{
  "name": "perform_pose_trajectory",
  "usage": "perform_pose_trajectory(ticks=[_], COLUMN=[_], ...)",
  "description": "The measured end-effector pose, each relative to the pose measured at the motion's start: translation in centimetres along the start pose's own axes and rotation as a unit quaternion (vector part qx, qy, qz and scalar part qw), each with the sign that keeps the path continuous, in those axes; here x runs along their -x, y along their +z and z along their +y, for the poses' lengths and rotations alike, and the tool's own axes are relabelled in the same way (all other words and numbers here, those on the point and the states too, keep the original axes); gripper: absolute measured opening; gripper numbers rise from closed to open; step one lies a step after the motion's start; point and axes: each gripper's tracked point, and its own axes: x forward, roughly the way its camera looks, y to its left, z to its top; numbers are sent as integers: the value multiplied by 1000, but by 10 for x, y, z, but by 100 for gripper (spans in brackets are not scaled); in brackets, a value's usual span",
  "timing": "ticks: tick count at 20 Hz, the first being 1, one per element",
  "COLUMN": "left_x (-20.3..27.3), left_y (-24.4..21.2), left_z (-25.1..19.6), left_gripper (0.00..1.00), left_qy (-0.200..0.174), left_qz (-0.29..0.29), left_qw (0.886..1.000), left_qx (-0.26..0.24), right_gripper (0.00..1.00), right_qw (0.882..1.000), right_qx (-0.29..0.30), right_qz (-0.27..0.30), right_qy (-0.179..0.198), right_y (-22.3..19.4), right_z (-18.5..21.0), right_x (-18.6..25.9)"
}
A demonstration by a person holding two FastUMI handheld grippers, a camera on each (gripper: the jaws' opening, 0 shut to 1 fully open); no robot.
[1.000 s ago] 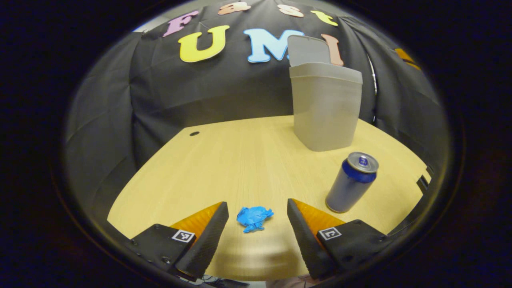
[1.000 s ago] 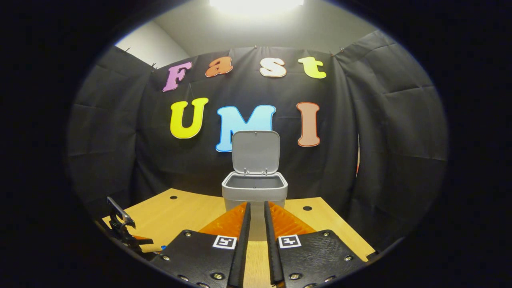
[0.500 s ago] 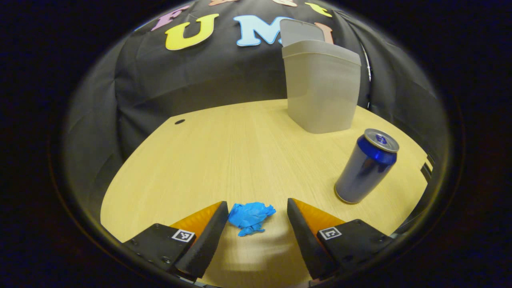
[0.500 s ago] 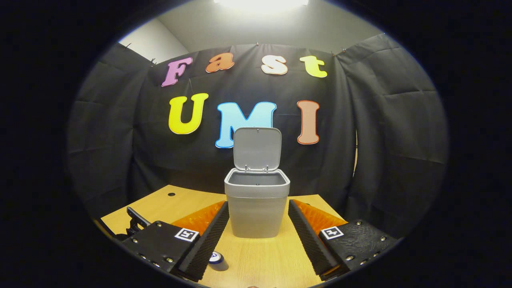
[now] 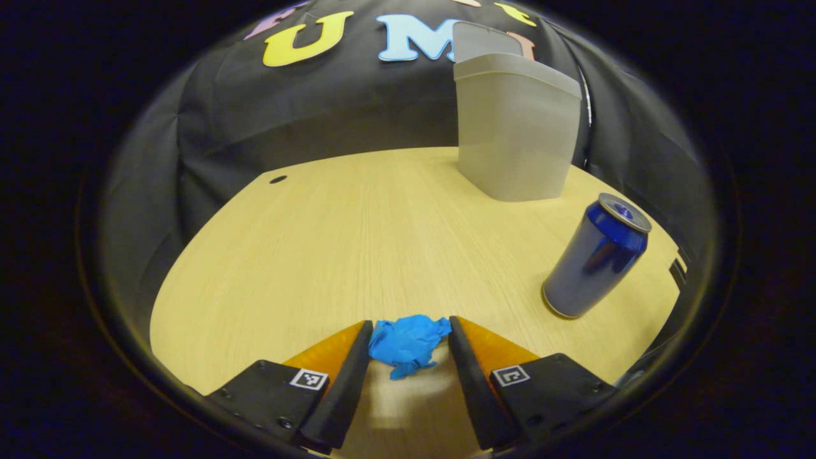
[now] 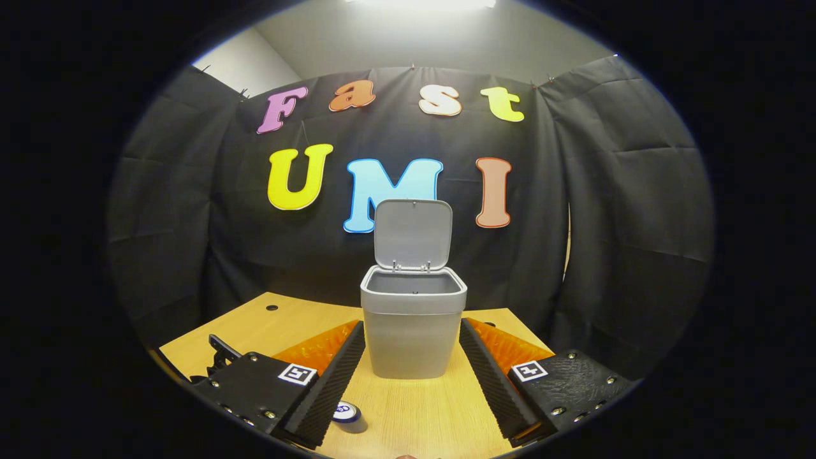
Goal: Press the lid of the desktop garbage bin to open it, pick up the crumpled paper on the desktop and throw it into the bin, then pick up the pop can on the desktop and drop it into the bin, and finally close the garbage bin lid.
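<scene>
My left gripper (image 5: 409, 331) sits low on the table (image 5: 331, 229), fingers pressing both sides of the crumpled paper (image 5: 408, 344). Bin (image 6: 413, 322) stands at the back, lid (image 6: 413, 234) up; pop can (image 5: 596, 257) upright near it. My right gripper (image 6: 411, 357) hangs wide open, holding nothing.

— What carries it all?
— A pale wooden table (image 5: 357, 229).
— And on it?
— A grey bin (image 5: 513, 127) at the back, a blue can (image 5: 596, 258) upright, blue crumpled paper (image 5: 408, 344) near the front edge.

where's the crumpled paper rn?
Left gripper view: crumpled paper lies on the table between the left tongs, near edge, pop can off to its right.
</scene>
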Motion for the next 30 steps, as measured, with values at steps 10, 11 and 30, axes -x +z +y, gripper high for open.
perform_pose_trajectory(ticks=[10, 11, 30], left_x=[0, 0, 67], left_y=[-2, 0, 194], left_z=[5, 6, -52], left_gripper=[18, 19, 18], left_qy=[21, 21, 9], left_qz=[-1, 0, -155], left_qw=[1000, 1000, 987], left_qx=[-4, -4, 36], right_gripper=[95, 96, 95], right_qw=[1000, 1000, 999], right_qx=[-11, -12, -22], right_qz=[6, 6, -36], right_qy=[6, 5, 33], right_y=[-7, -8, 4], right_z=[-1, -4, -45], right_x=[5, 6, 21])
